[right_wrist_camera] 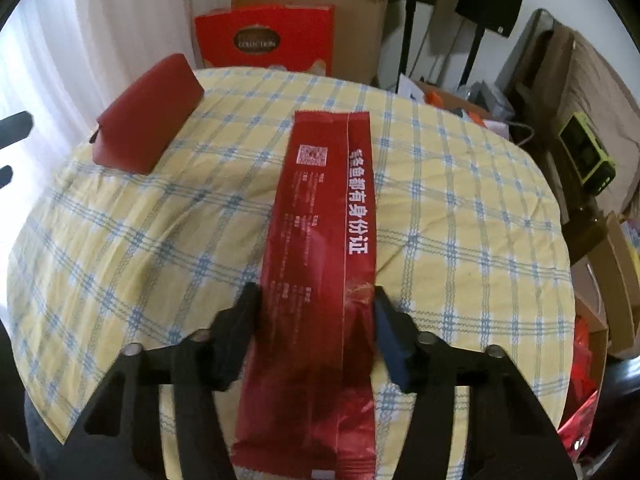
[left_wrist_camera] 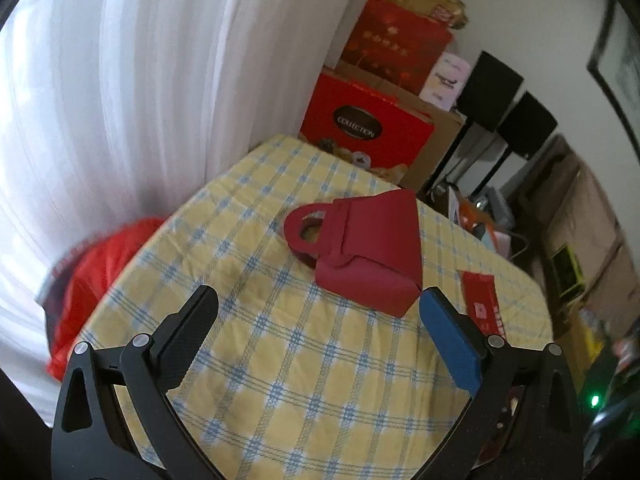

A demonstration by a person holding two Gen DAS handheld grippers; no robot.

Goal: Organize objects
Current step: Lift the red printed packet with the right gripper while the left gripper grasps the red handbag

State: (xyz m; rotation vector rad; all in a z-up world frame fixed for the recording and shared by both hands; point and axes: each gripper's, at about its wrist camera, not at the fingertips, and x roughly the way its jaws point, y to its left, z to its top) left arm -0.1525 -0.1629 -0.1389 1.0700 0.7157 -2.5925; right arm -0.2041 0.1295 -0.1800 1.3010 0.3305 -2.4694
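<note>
A dark red handbag (left_wrist_camera: pixel 368 244) with a round handle lies on the yellow and blue checked tablecloth (left_wrist_camera: pixel 280 360); it also shows in the right wrist view (right_wrist_camera: pixel 148 128) at the far left. My left gripper (left_wrist_camera: pixel 320 304) is open and empty, just short of the bag. My right gripper (right_wrist_camera: pixel 316 300) is shut on a long red foil packet (right_wrist_camera: pixel 324 240) with white Chinese writing, which lies lengthwise on the cloth. The packet's end shows in the left wrist view (left_wrist_camera: pixel 482 300).
Red gift boxes (left_wrist_camera: pixel 368 128) and a cardboard box (right_wrist_camera: pixel 356 32) stand behind the table by a white curtain (left_wrist_camera: pixel 120 100). Black speakers on stands (left_wrist_camera: pixel 496 92) and clutter fill the right side. A red bag (left_wrist_camera: pixel 92 272) sits left of the table.
</note>
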